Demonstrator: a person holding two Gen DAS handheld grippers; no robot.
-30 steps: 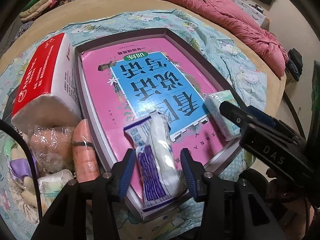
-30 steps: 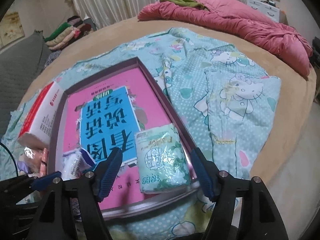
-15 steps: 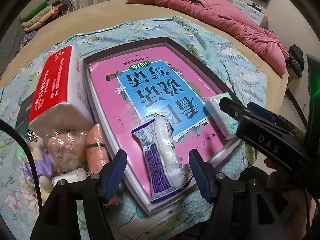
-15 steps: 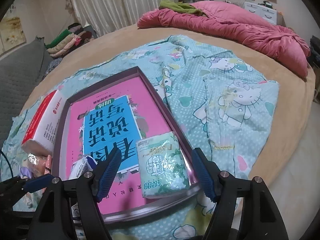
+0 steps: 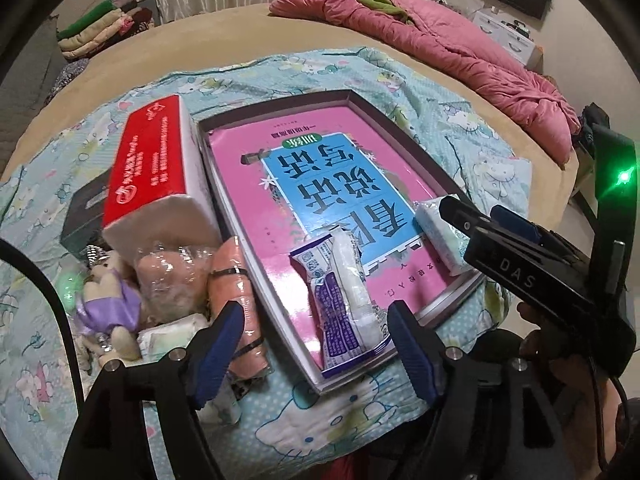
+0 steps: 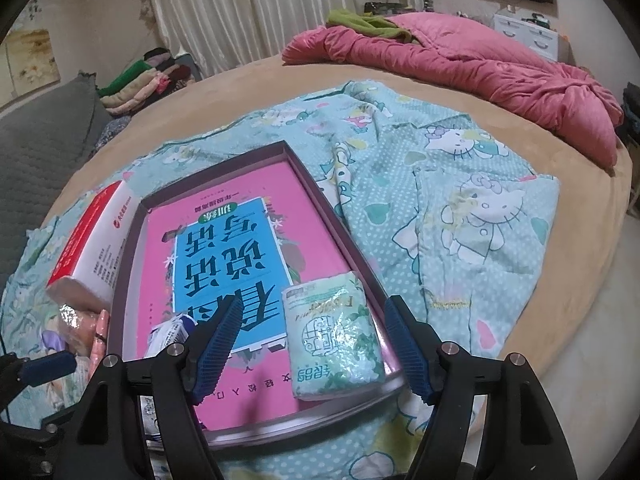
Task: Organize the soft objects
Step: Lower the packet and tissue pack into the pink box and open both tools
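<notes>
Release step. The left gripper [image 5: 316,348], jaws opening, straddles the purple-and-white packet [image 5: 346,300], which lies free in the tray [image 5: 404,132] at lower centre of the left view. The right gripper [image 6: 316,344] stands apart around, not pressing, the green tissue pack [image 6: 334,336] (lower centre of the right view, against the tray's right wall). Next, probably, a fetch from the soft toys [image 5: 108,292] at lower left.

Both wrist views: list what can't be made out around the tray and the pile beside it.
- Purple-white packet: right view, mostly hidden behind the right gripper's finger.
- Green tissue pack: left view, partly covered by the right gripper.
- Black box: left view, behind the red tissue pack.
</notes>
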